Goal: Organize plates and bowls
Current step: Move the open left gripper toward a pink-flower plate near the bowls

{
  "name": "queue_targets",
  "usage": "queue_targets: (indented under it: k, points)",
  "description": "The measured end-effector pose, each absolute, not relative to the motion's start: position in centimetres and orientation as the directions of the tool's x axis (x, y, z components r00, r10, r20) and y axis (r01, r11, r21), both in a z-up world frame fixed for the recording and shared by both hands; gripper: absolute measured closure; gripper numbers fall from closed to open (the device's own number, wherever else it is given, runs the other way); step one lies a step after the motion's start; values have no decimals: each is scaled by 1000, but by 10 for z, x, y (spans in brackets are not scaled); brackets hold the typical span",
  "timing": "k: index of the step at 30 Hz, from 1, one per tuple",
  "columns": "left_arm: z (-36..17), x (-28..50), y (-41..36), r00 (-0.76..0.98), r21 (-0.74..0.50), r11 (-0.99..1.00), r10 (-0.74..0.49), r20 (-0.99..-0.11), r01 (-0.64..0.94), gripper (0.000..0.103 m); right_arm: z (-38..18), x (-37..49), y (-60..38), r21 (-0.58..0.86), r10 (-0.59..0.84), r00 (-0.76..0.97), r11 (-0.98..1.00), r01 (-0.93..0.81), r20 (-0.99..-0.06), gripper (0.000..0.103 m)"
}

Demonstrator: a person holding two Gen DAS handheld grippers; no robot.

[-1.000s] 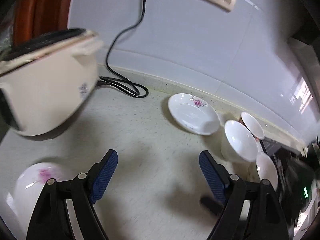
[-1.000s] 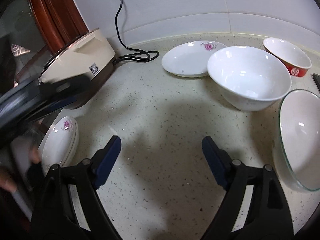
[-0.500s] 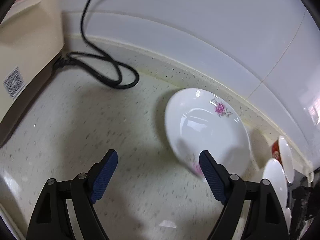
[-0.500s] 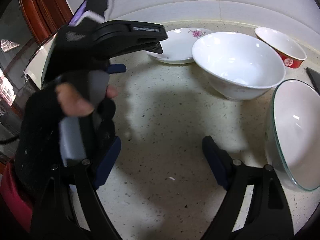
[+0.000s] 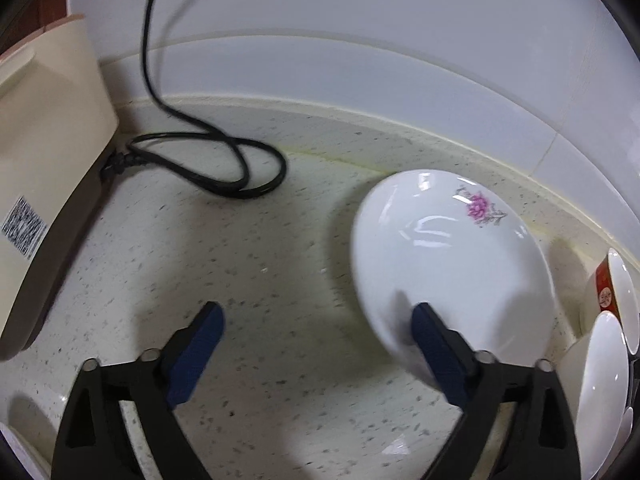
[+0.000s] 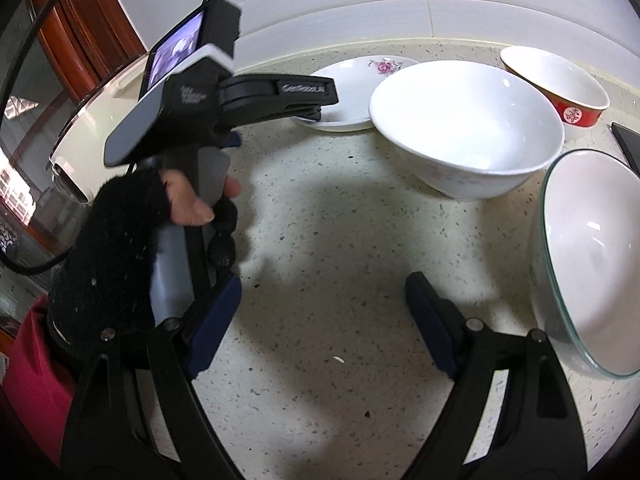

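A white plate with a pink flower [image 5: 448,264] lies on the speckled counter near the back wall; it also shows in the right wrist view [image 6: 352,80]. My left gripper [image 5: 316,332] is open, its right finger [image 5: 436,344] over the plate's near rim, its left finger on the counter side. In the right wrist view the left gripper [image 6: 276,98] reaches toward that plate. My right gripper [image 6: 320,304] is open and empty above bare counter. A large white bowl [image 6: 468,124], a red bowl [image 6: 556,84] and a glass-rimmed white bowl [image 6: 592,256] stand to the right.
A cream appliance [image 5: 44,184] stands at the left with its black cord [image 5: 212,160] coiled on the counter. The tiled wall [image 5: 360,40] runs behind the dishes. A dark object [image 6: 626,140] lies at the far right edge.
My left gripper has moved forward and right to the flower plate, and its right finger now overlaps the plate's near rim. The right gripper has barely moved.
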State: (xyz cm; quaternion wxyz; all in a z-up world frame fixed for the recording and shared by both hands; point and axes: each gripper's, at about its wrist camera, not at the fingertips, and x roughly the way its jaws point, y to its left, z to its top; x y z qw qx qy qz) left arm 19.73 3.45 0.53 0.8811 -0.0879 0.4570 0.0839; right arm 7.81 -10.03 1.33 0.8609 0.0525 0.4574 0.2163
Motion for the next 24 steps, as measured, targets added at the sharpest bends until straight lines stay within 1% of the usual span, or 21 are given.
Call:
queue_targets:
  k: [1, 8, 21, 24]
  points:
    - [4, 196, 36, 569, -77, 970, 71, -819, -232, 0, 13, 78, -103, 292, 422, 488, 900, -322, -764, 17]
    - [1, 171, 46, 568, -65, 972, 77, -820, -225, 0, 15, 80, -111, 330, 445, 479, 893, -307, -756, 17]
    - [0, 101, 42, 554, -61, 991, 15, -832, -119, 0, 13, 87, -141, 475, 537, 454, 843, -253, -711, 17]
    - [3, 89, 48, 550, -61, 986, 34, -834, -154, 0, 13, 79, -141, 450, 519, 460, 854, -259, -720, 17]
